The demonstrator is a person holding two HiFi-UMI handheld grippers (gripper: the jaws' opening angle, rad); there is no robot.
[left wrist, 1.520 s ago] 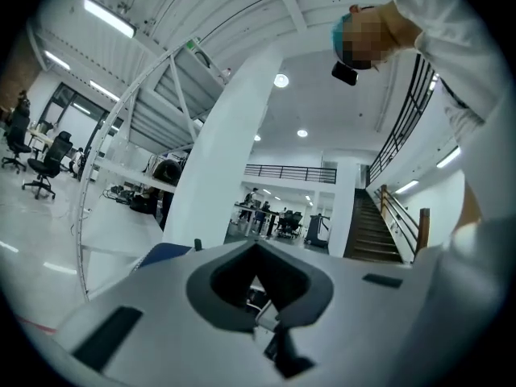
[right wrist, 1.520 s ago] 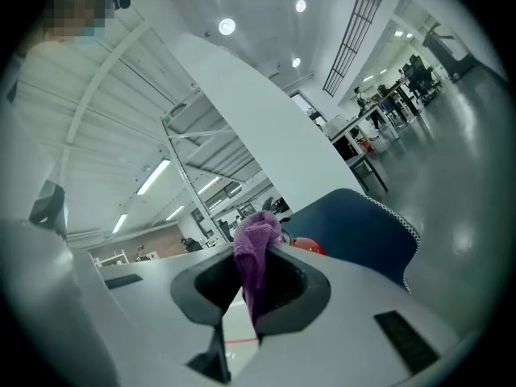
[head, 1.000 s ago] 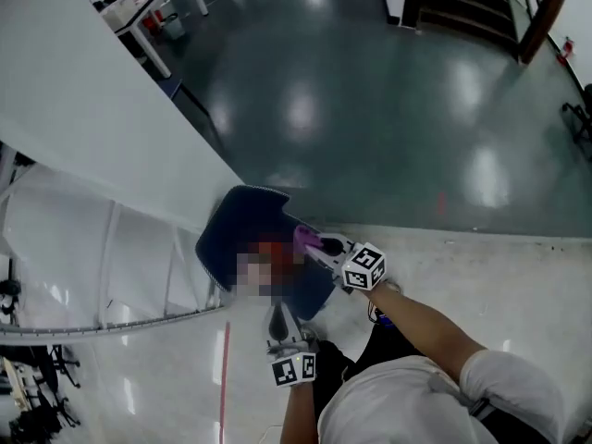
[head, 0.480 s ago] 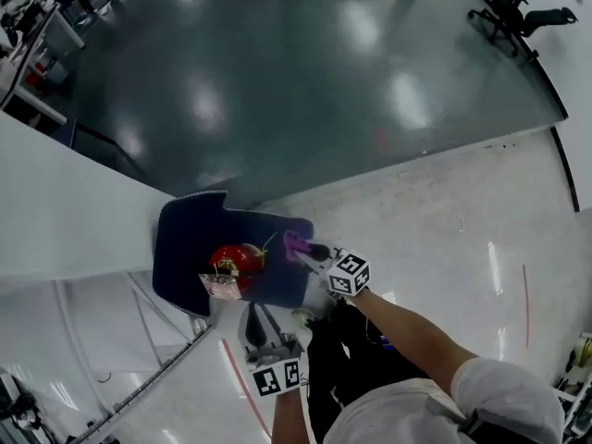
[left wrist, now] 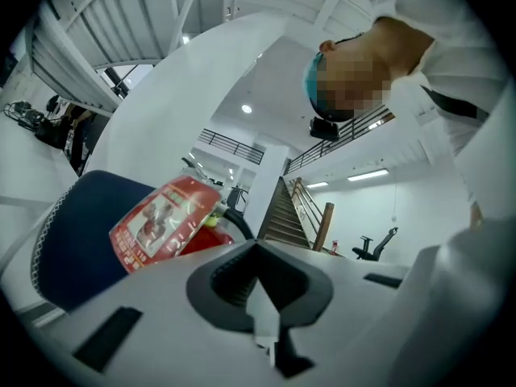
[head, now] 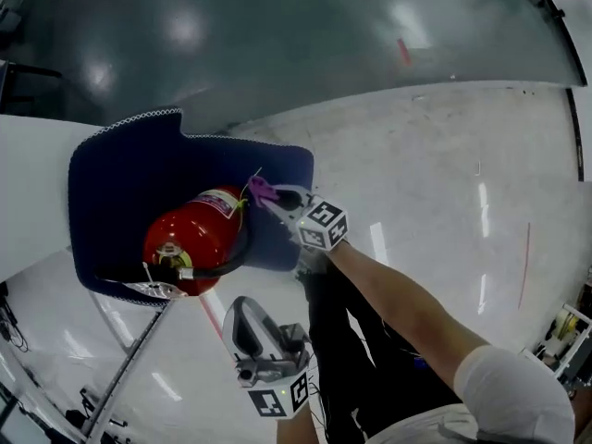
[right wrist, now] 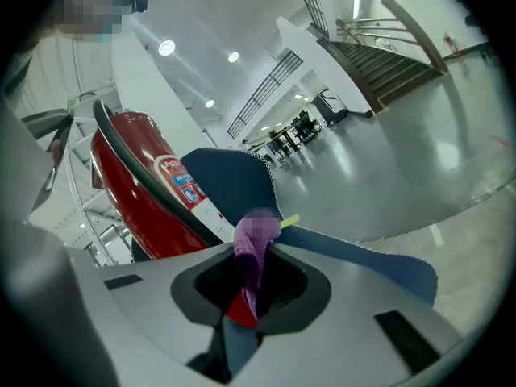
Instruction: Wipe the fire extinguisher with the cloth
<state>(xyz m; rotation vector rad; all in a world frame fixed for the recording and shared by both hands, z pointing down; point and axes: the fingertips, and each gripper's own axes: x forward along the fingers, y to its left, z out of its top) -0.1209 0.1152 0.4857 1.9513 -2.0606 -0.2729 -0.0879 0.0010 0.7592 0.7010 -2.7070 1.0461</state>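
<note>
A red fire extinguisher [head: 190,234] with a black hose [head: 231,252] stands on a navy blue mat [head: 129,183]. My right gripper [head: 273,197] is shut on a purple cloth [head: 261,191], right beside the extinguisher's labelled side; I cannot tell if the cloth touches it. In the right gripper view the cloth [right wrist: 256,240] sticks out of the jaws, with the red cylinder [right wrist: 137,192] and mat [right wrist: 234,180] close behind. My left gripper [head: 242,322] hangs lower, apart from the extinguisher, shut with nothing in it. Its view shows the extinguisher's label [left wrist: 161,224] beyond the shut gripper [left wrist: 262,313].
A white partition [head: 28,165] rises left of the mat, with a metal frame [head: 120,377] below it. Dark glossy floor [head: 277,35] lies beyond, pale floor [head: 435,174] to the right. The person's legs [head: 342,340] stand close below the grippers. A staircase [right wrist: 387,55] shows far off.
The head view has swung down and closer, so the extinguisher looks larger. My right gripper with the cloth has come up beside its label. My left gripper sits lower and farther from it.
</note>
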